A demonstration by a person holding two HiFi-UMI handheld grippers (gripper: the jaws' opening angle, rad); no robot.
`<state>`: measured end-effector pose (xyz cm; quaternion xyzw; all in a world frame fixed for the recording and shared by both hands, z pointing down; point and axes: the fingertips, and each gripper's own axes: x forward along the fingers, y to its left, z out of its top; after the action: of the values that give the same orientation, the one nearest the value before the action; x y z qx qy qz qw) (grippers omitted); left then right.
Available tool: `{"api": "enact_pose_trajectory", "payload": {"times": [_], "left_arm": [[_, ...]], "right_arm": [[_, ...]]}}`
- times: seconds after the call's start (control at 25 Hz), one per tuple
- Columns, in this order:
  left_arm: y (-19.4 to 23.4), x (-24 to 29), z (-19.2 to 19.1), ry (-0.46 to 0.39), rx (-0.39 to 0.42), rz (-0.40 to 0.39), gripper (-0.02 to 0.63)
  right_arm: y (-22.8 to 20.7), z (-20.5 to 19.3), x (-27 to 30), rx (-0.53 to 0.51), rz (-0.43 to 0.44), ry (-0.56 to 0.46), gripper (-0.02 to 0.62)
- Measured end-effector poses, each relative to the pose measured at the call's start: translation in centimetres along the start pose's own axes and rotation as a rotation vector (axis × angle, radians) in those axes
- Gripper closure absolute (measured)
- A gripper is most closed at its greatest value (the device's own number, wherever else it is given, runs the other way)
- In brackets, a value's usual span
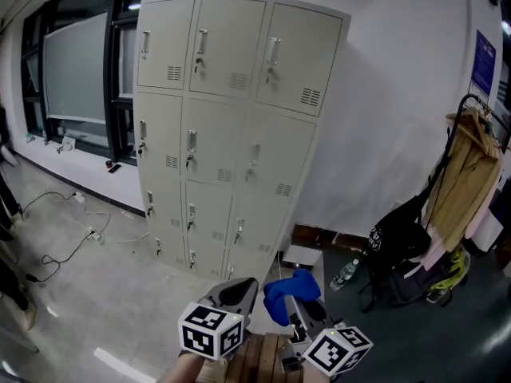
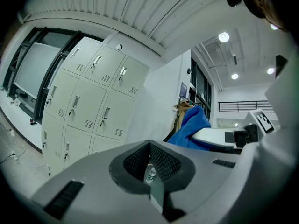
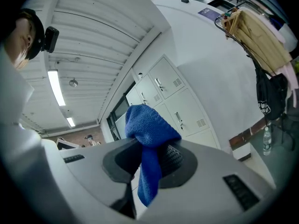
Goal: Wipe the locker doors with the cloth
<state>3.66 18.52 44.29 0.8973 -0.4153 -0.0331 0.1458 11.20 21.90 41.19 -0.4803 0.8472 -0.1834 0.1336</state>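
A tall beige locker cabinet with three columns of handled doors stands against the white wall ahead; it also shows in the left gripper view as lockers and in the right gripper view as lockers. My right gripper is shut on a blue cloth, which bunches above the jaws and hangs down between them as the cloth. My left gripper sits beside it, shut and holding nothing. Both grippers are low in the head view, well short of the doors. The blue cloth appears at the right of the left gripper view.
A coat rack with a tan coat and a black bag stand at the right. A plastic bottle and a white box lie by the wall base. Cables trail over the grey floor at left, below windows.
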Motion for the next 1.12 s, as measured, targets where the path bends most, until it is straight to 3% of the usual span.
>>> {"api": "enact_pose_trajectory", "payload": {"times": [0.28, 0.48, 0.76, 1.12], "left_arm": [[5.4, 9.0, 2.4, 0.028, -0.003, -0.033, 0.597], [10.6, 15.8, 5.5, 0.023, -0.019, -0.051, 0.597], [16.8, 25.1, 9.2, 0.028, -0.006, -0.082, 0.597], [21.5, 31.9, 11.4, 0.019, 0.002, -0.102, 0.597]], "right_arm": [[-6.0, 1.9, 9.2, 0.058, -0.022, 0.009, 0.514], [-9.6, 4.1, 16.9, -0.010, -0.042, 0.038, 0.514], [-15.3, 8.2, 26.5, -0.027, -0.068, 0.016, 0.514], [-19.8, 9.3, 33.1, -0.041, -0.093, 0.025, 0.514]]}}
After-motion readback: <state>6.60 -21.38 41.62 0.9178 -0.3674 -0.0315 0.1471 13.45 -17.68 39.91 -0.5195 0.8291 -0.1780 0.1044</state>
